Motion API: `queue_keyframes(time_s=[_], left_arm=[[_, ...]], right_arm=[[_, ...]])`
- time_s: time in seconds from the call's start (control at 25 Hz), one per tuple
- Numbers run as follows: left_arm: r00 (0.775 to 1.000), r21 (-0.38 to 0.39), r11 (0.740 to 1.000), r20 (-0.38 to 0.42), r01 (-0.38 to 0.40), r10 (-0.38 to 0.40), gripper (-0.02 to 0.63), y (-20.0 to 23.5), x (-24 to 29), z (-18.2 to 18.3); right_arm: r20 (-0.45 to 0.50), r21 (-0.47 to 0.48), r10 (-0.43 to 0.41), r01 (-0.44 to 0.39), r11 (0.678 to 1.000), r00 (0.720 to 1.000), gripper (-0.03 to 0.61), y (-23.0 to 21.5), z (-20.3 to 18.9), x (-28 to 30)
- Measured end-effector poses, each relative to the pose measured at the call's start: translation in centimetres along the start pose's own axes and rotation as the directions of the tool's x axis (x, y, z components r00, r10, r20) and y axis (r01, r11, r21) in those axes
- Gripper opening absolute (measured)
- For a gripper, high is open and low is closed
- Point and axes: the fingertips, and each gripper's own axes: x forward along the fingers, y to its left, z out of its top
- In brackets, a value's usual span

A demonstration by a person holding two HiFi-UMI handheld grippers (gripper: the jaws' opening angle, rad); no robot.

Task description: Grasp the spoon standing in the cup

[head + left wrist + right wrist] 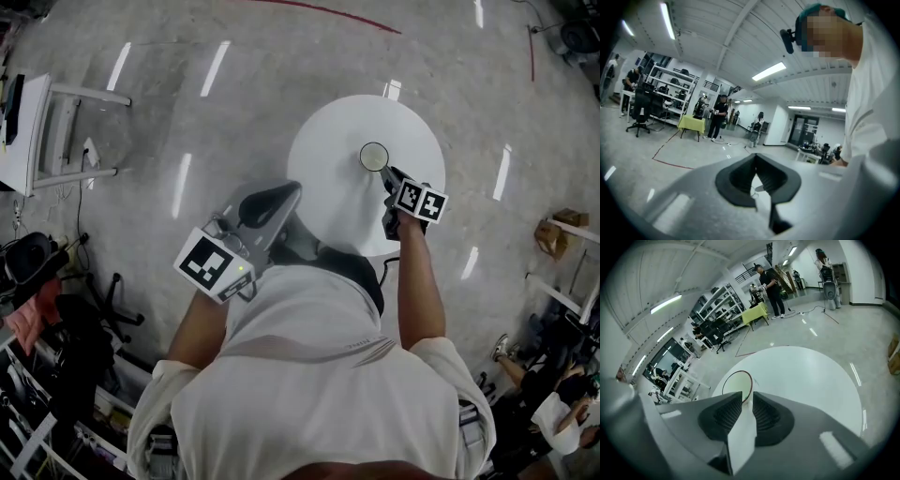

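The round white bench (pixel 323 169) carries a clear round glass cup (pixel 374 156). The right gripper (pixel 747 397) sits just beside the cup, fingers narrow and clamped on the flat white spoon (pixel 742 432), whose far end reaches the cup's rim. The left gripper (pixel 756 164) is held off the bench edge, fingers nearly together and empty.

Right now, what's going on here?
A person holds a gripper in each hand at a round white table. The right gripper is closed on the white spoon, right at the rim of the clear cup. The left gripper is shut and empty, held by the table's edge.
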Motion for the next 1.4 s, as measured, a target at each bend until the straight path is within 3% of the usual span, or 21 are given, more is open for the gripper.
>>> queue_keyframes(time_s=[0.12, 0.4, 0.72, 0.96, 1.16, 1.4], left_arm=[[1.0, 0.004, 1.0, 0.004, 0.001, -0.001, 0.002, 0.2, -0.7, 0.2], [0.999, 0.017, 0.999, 0.016, 0.037, -0.037, 0.002, 1.1, -1.7, 1.1], [0.984, 0.066, 0.983, 0.043, 0.172, -0.175, 0.002, -0.3, -0.6, 3.7], [0.964, 0.119, 0.96, 0.044, 0.254, -0.261, 0.002, -2.6, 1.3, 6.1], [0.944, 0.169, 0.934, 0.045, 0.314, -0.326, 0.002, -5.1, 2.3, 7.9], [0.929, 0.215, 0.913, 0.056, 0.346, -0.365, 0.002, -6.5, 2.1, 9.3]], right_arm=[[0.004, -0.016, -0.005, 0.005, 1.0, 1.0, 0.014, 0.8, 0.0, 0.0], [0.072, -0.061, -0.026, 0.03, 0.998, 0.997, 0.012, 3.1, 0.7, -2.0], [0.253, -0.045, 0.002, 0.01, 0.999, 0.967, 0.011, 7.1, 2.4, -9.9], [0.457, -0.108, 0.074, -0.027, 0.994, 0.887, 0.011, 11.4, 4.9, -18.1], [0.607, -0.212, 0.105, 0.032, 0.977, 0.788, 0.009, 14.3, 6.9, -25.3], [0.692, -0.283, 0.142, 0.085, 0.955, 0.707, 0.009, 17.3, 7.9, -30.5]])
